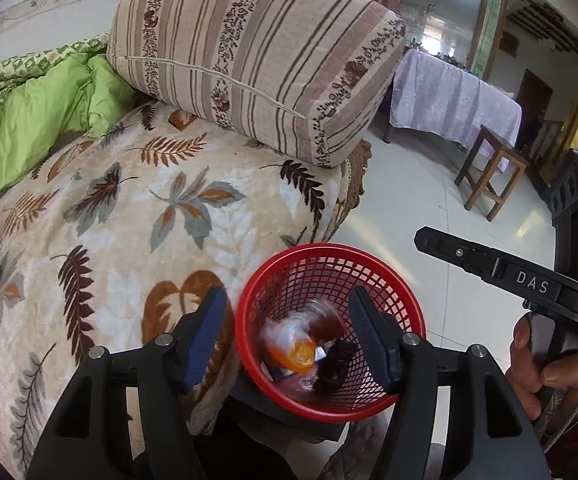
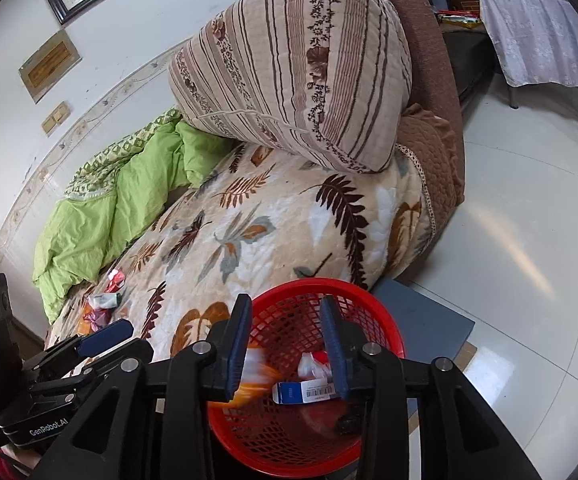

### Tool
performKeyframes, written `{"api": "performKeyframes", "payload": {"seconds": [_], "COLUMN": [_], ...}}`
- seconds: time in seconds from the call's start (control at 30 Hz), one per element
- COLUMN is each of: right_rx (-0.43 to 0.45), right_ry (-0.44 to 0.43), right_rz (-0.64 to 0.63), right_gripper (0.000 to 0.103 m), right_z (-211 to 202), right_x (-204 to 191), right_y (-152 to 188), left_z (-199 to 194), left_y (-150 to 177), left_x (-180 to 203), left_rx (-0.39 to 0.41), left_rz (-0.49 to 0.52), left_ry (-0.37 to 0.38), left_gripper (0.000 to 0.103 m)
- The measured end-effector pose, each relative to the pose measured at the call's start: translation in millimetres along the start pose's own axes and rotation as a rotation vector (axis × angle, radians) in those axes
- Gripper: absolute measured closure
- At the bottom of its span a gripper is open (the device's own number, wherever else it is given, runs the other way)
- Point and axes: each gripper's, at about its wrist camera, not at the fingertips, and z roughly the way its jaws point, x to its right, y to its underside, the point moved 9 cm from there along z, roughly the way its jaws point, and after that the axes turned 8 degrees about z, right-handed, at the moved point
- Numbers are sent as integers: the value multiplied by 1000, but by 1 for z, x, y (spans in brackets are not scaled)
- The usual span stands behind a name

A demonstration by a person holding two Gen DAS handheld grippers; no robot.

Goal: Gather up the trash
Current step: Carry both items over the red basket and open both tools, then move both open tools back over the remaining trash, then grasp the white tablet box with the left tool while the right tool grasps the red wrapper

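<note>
White floor tiles [image 2: 529,240] lie beside a bed covered with a leaf-patterned blanket [image 1: 161,216], and a striped cushion [image 1: 257,56] leans at the far end of the bed. A red mesh basket [image 1: 393,280] stands on a grey box [image 2: 429,316] just beside the near corner of the bed. Both tongs hang above this basket. The left gripper [image 1: 289,336] has its jaws spread, and nothing is pinched between them; under the gap a blurred clear wrapper with an orange part [image 1: 297,344] is inside the basket, next to a dark lump [image 1: 339,364]. The right gripper [image 2: 287,348] is also parted and holds nothing; under it, in the basket, lies a small white and blue carton with a barcode [image 2: 305,392]. More trash, some crumpled wrappers [image 2: 105,300], remains on the blanket near the left edge of the bed, well apart from both tongs. A hand [image 1: 545,368] grips the handle of the right gripper.
</note>
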Motion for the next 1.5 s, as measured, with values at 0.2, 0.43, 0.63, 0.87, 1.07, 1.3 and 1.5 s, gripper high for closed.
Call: {"api": "performKeyframes", "payload": {"seconds": [0.2, 0.43, 0.63, 0.87, 1.07, 1.3, 1.5], "right_rx": [-12, -64, -140, -247, -329, -406, -437], "right_ry": [-36, -109, -191, -293, -372, -403, -385], "right_rz": [-10, -73, -195, -312, -385, -414, -400], "right_gripper": [61, 58, 56, 52, 49, 47, 47], "right_z": [6, 25, 51, 84, 113, 155, 187], "right_x": [-20, -69, -136, -222, -293, -343, -357], "right_y": [3, 18, 46, 87, 126, 163, 172], "left_z": [-25, -65, -98, -133, -169, -205, -183], "left_y": [8, 32, 60, 107, 153, 193, 218], "left_x": [-34, -100, -162, -240, -316, -408, -476], "left_rx": [23, 46, 61, 53, 28, -9, -65], "left_rz": [-63, -152, -252, -388, -488, -559, -594], "left_ry": [-35, -170, -262, -390, -540, -696, -704], "left_gripper": [39, 37, 37, 36, 32, 24, 23]}}
